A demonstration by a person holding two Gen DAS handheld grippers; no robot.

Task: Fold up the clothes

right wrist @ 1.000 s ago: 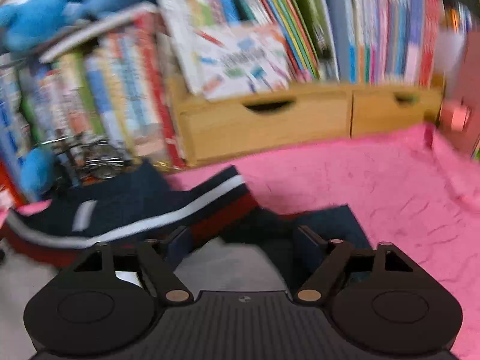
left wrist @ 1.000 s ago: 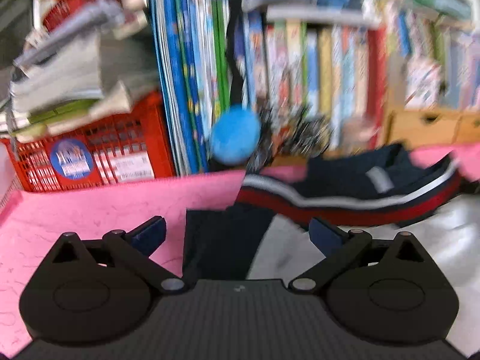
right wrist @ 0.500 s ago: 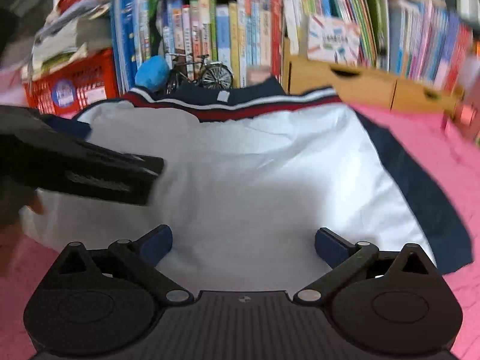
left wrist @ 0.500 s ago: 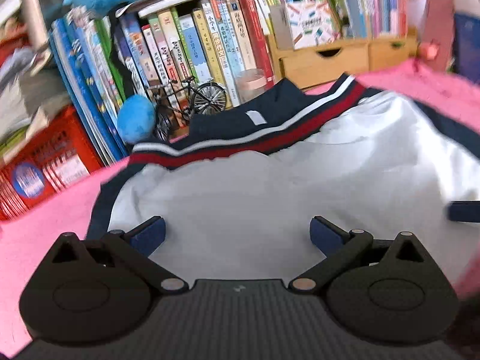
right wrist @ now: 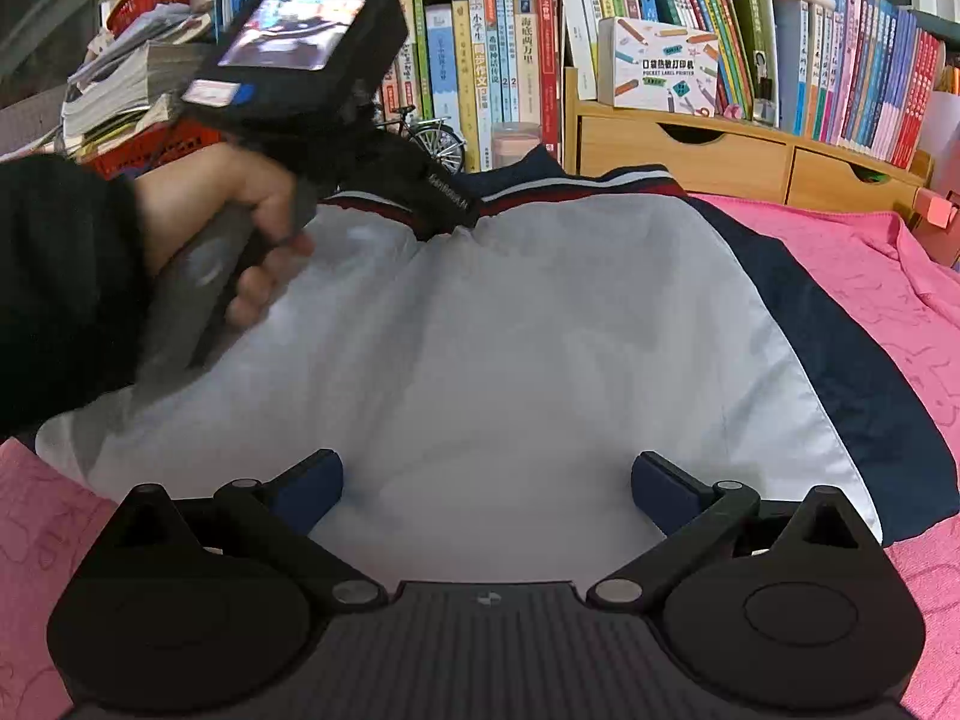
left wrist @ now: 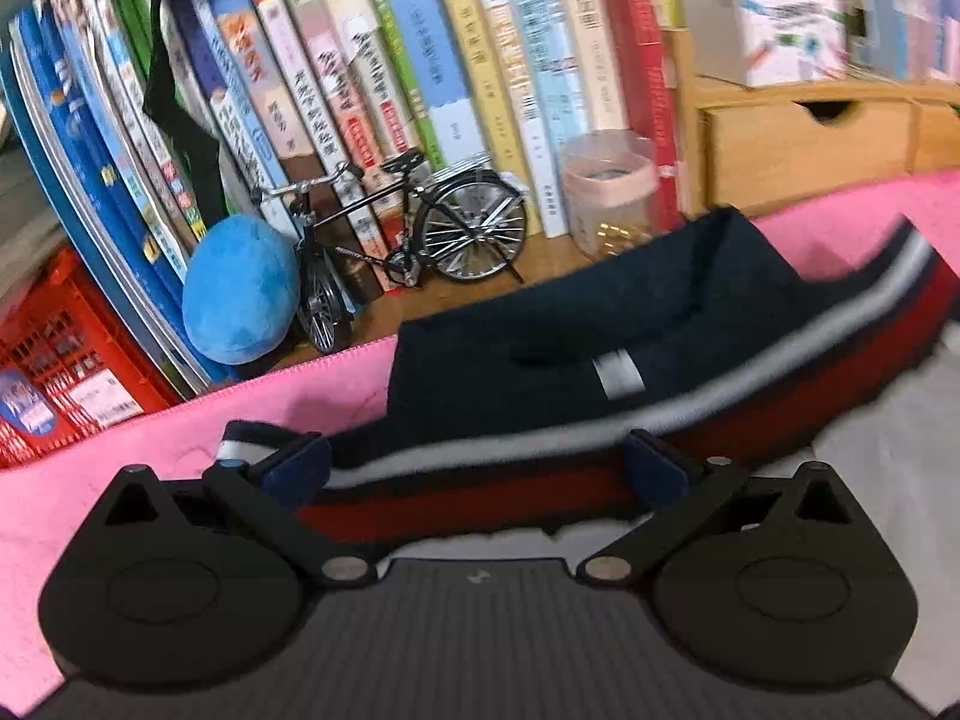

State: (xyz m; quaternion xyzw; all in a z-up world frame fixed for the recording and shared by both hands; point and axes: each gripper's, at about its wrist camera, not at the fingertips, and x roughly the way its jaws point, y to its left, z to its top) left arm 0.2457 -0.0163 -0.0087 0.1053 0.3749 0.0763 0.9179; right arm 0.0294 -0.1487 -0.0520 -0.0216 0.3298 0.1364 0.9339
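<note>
— Place of the garment (right wrist: 516,348)?
— Spread out on the pink cloth (right wrist: 870,276), in front of the bookshelf (right wrist: 492,60). White body at the near side. Navy collar (left wrist: 570,324) at the far end, close to the shelf, with a red and grey-white striped band (left wrist: 540,480) just below it. Navy sleeve (right wrist: 840,372) along the right edge of the white part.
— And the right gripper (right wrist: 486,486)?
— Released, jaws wide apart, low over the near white part. Plain white fabric between the two blue pads (right wrist: 312,480), nothing grasped.
— The left gripper (left wrist: 474,468)?
— Also released, jaws spread wide. Held by a hand (right wrist: 240,222) coming out of a dark cuff (right wrist: 60,288), pointing down at the collar end. Striped band lying between its fingers, not squeezed. Touching the fabric or just above it: impossible to tell.
— Behind the collar?
— Small model bicycle (left wrist: 408,240), with a blue plush ball (left wrist: 240,288) just beside it on the left and a clear jar (left wrist: 606,192) on the right, all against the books. Wooden drawers (right wrist: 678,156) farther right, red crate (left wrist: 54,360) at the far left.
</note>
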